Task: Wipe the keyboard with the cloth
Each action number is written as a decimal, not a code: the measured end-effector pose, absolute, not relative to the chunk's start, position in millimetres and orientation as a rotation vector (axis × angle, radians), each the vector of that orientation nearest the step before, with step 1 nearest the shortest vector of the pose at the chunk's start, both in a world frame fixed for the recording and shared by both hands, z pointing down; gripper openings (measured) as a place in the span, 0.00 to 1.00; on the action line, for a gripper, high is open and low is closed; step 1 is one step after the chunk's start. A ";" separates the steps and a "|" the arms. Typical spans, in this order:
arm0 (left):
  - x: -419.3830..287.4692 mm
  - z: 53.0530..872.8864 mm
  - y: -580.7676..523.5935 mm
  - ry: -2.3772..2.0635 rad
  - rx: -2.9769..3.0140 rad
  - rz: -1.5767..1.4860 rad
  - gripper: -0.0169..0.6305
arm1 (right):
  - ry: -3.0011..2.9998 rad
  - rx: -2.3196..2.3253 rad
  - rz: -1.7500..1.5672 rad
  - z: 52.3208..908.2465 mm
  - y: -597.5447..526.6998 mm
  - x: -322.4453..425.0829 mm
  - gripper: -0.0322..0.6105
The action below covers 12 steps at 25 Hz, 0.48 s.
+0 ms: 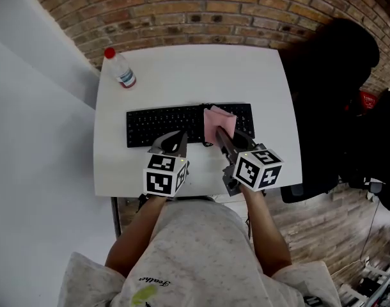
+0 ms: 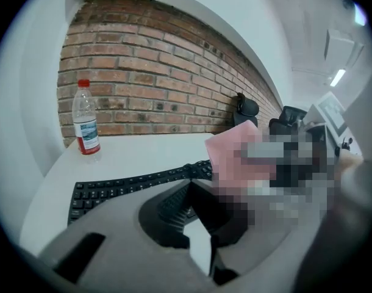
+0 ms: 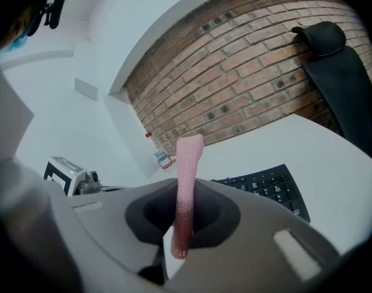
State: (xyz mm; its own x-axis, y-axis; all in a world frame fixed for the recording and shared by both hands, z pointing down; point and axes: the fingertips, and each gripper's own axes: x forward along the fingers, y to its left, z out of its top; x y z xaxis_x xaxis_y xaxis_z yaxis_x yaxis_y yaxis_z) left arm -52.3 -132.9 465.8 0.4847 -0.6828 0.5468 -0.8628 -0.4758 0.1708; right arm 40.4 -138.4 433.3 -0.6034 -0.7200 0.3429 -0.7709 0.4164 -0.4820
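Note:
A black keyboard (image 1: 163, 125) lies across the middle of the white table (image 1: 195, 75). Over its right part hangs a pink cloth (image 1: 217, 121), pinched upright between the jaws of my right gripper (image 1: 219, 136), which is shut on it. In the right gripper view the cloth (image 3: 185, 188) stands as a thin strip in front of the keyboard (image 3: 271, 188). My left gripper (image 1: 179, 139) sits at the keyboard's front edge, jaws closed together with nothing in them. The left gripper view shows the keyboard (image 2: 125, 185) just ahead and the cloth (image 2: 228, 154) to the right.
A clear plastic bottle (image 1: 121, 69) with a red cap stands at the table's back left corner. A black office chair (image 1: 329, 94) is close against the table's right side. A brick wall runs behind the table.

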 end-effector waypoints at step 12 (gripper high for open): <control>-125.1 450.3 -118.9 -1.315 2.316 0.542 0.01 | -2.552 1.379 0.671 409.3 -125.6 -32.4 0.08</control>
